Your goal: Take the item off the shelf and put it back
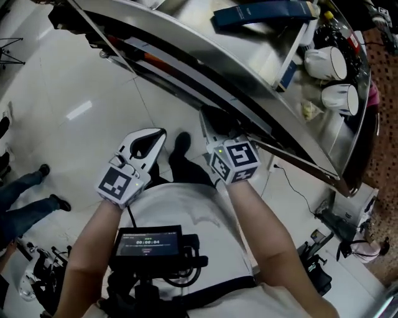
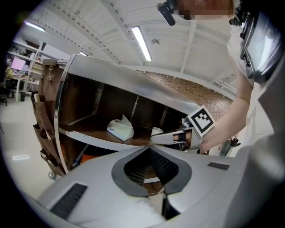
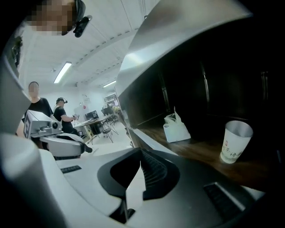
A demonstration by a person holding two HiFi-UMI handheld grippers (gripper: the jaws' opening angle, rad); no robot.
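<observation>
Left tool and right tool are pressed together, empty. Right tool should be spread, then squared on the paper cup at frame right.

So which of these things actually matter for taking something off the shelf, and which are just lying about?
Part of the job: shelf, paper cup and white bag on it, either possibly the item; left hand-held gripper and right hand-held gripper, both shut, empty.
Just lying about: blue box and white mugs on top, people behind.
</observation>
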